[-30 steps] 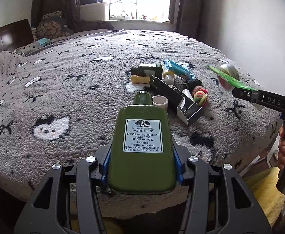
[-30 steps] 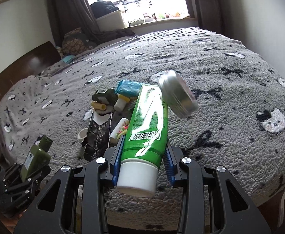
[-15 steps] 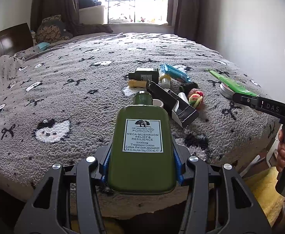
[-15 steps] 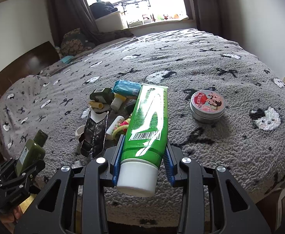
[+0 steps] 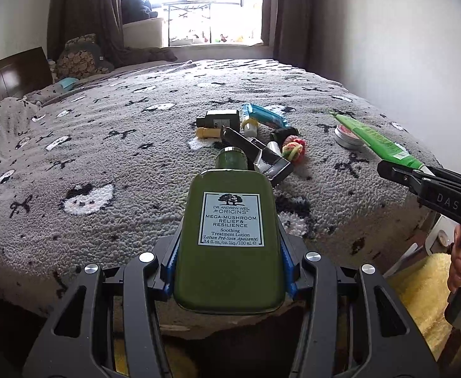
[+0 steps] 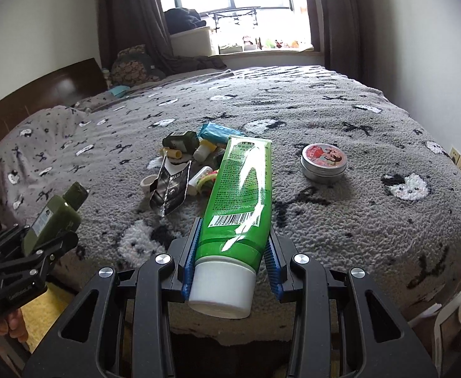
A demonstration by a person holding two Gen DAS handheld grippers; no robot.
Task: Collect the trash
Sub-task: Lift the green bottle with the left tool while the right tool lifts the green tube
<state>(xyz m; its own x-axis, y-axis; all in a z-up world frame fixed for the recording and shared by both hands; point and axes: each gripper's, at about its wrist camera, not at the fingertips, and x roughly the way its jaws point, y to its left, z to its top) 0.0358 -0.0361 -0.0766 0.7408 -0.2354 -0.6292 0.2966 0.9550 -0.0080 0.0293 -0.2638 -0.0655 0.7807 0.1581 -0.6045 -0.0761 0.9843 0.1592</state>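
My left gripper [image 5: 230, 264] is shut on a dark green Origins lotion bottle [image 5: 232, 236], held off the bed's near edge; the bottle also shows in the right wrist view [image 6: 52, 217]. My right gripper [image 6: 232, 252] is shut on a bright green tube [image 6: 241, 189] with a white cap, also off the near edge; the tube shows in the left wrist view [image 5: 372, 140]. More trash lies in a pile on the grey blanket: a black carton [image 6: 170, 189], a blue packet [image 6: 216, 132], a dark green box [image 6: 181, 140], a yellow stick [image 5: 210, 132], hair ties [image 5: 293, 149].
A round metal tin [image 6: 324, 161] with a red lid sits on the blanket right of the pile. The bed [image 6: 340, 104] fills both views, headboard at left, wall at right. A yellow cloth [image 5: 419, 286] lies on the floor below the bed edge.
Both grippers have drawn back from the bed with their items. The tin that was in the air beside the tube now rests on the blanket.
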